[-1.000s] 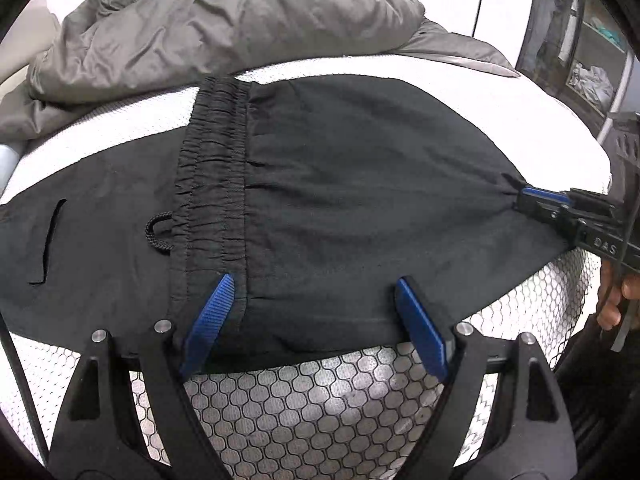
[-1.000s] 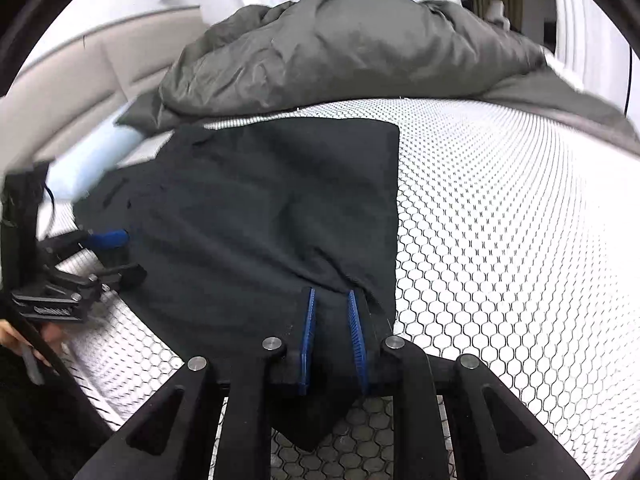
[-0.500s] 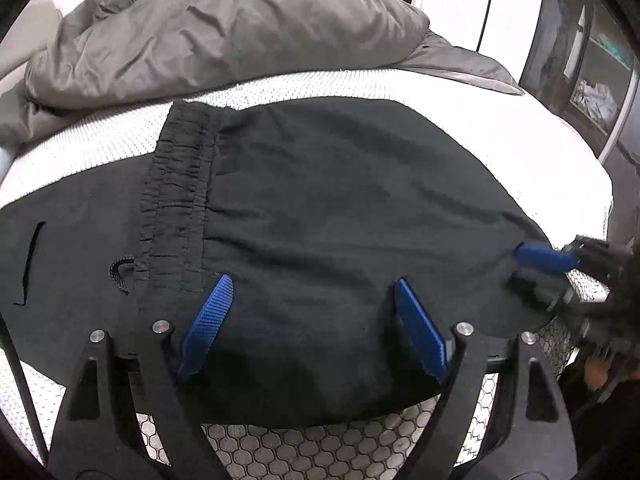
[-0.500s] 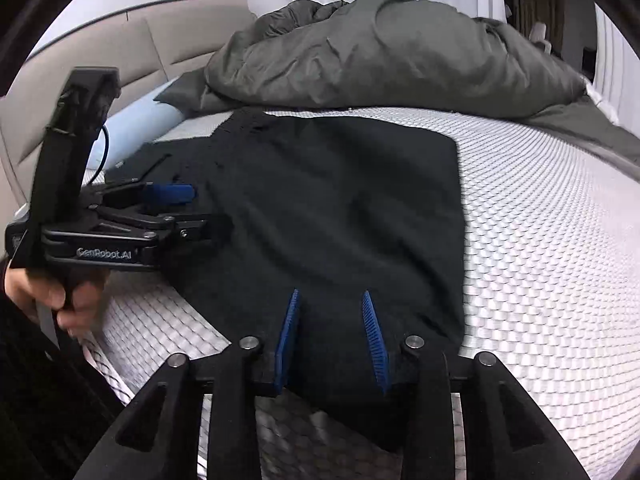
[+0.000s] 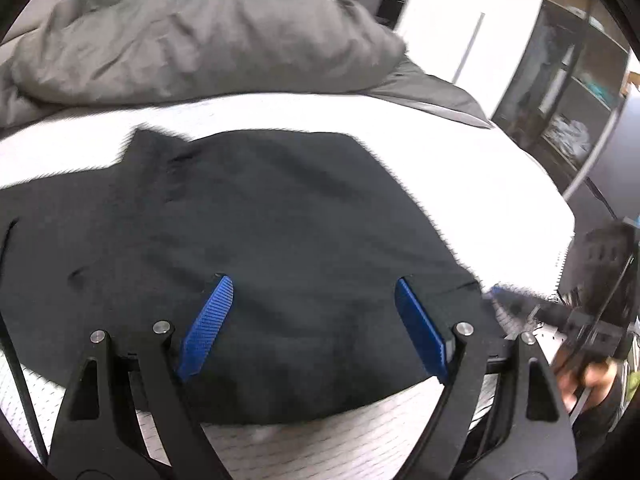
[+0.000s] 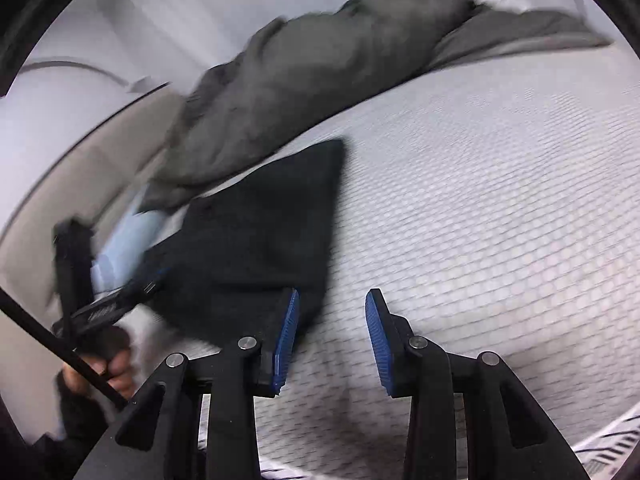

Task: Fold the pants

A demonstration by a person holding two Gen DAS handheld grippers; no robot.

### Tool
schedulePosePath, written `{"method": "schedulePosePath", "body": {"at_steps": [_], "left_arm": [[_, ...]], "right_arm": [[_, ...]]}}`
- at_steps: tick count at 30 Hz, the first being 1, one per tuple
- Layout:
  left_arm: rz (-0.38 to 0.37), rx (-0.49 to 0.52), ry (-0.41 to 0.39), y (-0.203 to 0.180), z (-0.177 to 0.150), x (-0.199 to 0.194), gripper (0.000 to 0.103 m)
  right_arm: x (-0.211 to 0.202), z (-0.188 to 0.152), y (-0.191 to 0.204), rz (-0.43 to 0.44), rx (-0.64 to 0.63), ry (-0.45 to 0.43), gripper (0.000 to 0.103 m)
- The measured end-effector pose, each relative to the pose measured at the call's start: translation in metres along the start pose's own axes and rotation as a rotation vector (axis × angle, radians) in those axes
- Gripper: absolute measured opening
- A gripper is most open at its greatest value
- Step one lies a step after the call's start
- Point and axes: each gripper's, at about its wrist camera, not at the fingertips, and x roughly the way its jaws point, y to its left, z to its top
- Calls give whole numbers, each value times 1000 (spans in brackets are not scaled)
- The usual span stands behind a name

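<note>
The black pants [image 5: 256, 232] lie folded flat on the white mesh mattress [image 5: 460, 168]. My left gripper [image 5: 312, 324] is open, with its blue pads above the near edge of the pants and holding nothing. My right gripper [image 6: 332, 336] is open and empty, just off the near right corner of the pants [image 6: 256, 240]. The right gripper also shows blurred at the right of the left wrist view [image 5: 520, 300]. The left gripper also shows at the left of the right wrist view [image 6: 116, 300].
A rumpled grey duvet [image 5: 192, 36] is heaped at the far side of the bed, also seen in the right wrist view [image 6: 320, 68]. A light blue pillow [image 6: 128, 240] lies by the beige headboard [image 6: 60, 184]. Dark shelving [image 5: 568, 92] stands beyond the bed's right edge.
My right gripper has opened, let go of the pants corner and pulled back to the right. My left gripper stays open and has drawn back and up from the pants.
</note>
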Motion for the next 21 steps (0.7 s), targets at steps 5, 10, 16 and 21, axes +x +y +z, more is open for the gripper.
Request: {"method": "schedulePosePath", "body": {"at_steps": [5, 10, 16, 21], "left_arm": [[-49, 43, 123, -47, 31, 57, 82], [-13, 8, 241, -59, 36, 114, 82], [-35, -28, 243, -54, 46, 122, 82], [-38, -49, 245, -52, 45, 108, 82]], "right_arm": [[24, -9, 3, 85, 53, 85, 36], [15, -13, -19, 119, 106, 86, 9], [4, -23, -15, 142, 48, 97, 2], [-10, -34, -10, 145, 18, 124, 3]]}}
